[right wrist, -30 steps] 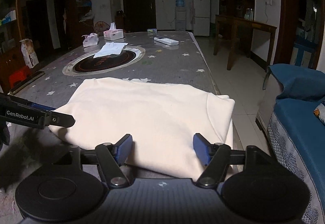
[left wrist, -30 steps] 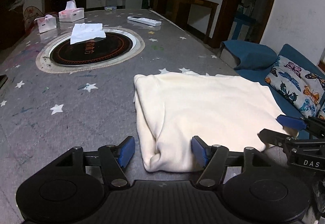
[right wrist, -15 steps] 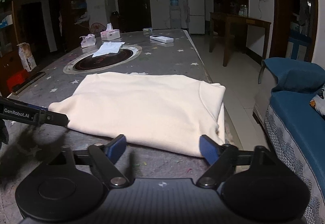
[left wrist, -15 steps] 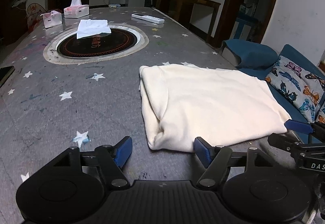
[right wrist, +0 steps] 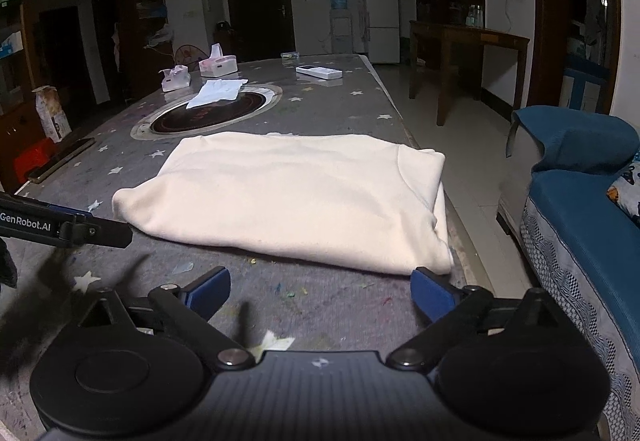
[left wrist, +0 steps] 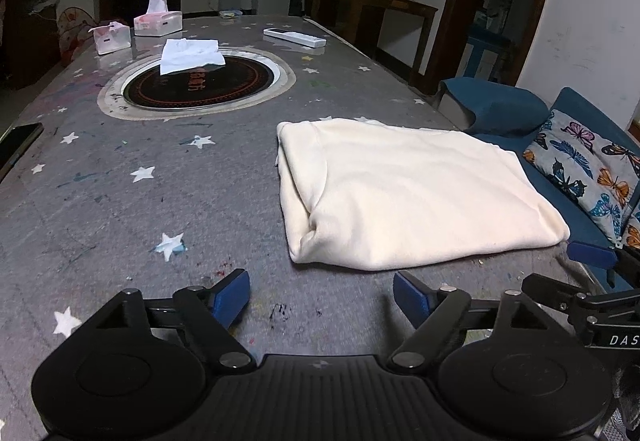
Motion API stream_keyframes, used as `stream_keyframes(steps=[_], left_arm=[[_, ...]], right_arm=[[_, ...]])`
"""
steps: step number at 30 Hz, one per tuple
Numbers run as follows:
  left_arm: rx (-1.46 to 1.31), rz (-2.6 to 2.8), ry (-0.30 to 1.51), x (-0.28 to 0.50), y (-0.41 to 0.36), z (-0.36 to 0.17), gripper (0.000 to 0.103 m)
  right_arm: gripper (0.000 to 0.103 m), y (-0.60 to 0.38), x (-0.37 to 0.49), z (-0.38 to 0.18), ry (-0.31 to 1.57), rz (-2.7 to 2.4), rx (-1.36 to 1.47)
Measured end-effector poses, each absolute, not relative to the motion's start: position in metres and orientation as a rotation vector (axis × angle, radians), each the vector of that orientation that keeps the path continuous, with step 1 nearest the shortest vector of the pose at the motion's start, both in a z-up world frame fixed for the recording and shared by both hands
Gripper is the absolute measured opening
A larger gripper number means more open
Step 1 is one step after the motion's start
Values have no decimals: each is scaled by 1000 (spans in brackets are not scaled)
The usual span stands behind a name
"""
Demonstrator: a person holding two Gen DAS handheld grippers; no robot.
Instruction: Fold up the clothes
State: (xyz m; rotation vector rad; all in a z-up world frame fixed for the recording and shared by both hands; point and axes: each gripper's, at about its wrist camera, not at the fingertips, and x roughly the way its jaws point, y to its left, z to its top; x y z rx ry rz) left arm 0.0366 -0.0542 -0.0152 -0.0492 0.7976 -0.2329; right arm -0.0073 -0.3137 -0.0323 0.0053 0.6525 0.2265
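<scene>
- The cream garment (left wrist: 404,197) lies folded flat in a rough rectangle on the star-patterned counter (left wrist: 120,201), at the edge next to the blue sofa (right wrist: 592,225).
- Its long axis runs across the counter's width; a bulky folded end faces the counter's middle, and the other short end reaches the sofa-side edge.
- Left gripper (left wrist: 321,295): jaws spread wide, empty, hovering just short of the garment's near long edge, clear of the cloth.
- Right gripper (right wrist: 321,287): jaws spread wide, empty, near the garment's sofa-side corner; contact there cannot be determined.
- Beyond the garment: a round black inset plate (left wrist: 198,83) with a white cloth (left wrist: 190,55) on it, two tissue boxes (left wrist: 158,21), a white remote (left wrist: 294,37).
- A dark phone (left wrist: 18,145) lies at the far-side edge.
- Nothing stands between either gripper and the garment.
</scene>
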Motion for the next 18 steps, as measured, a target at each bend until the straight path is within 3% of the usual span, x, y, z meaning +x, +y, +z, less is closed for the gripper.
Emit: stream_keyframes(steps=[18], left_arm=[[-45, -219, 782, 15, -54, -10, 98]], right_arm=[[103, -301, -26, -40, 674, 235, 4]])
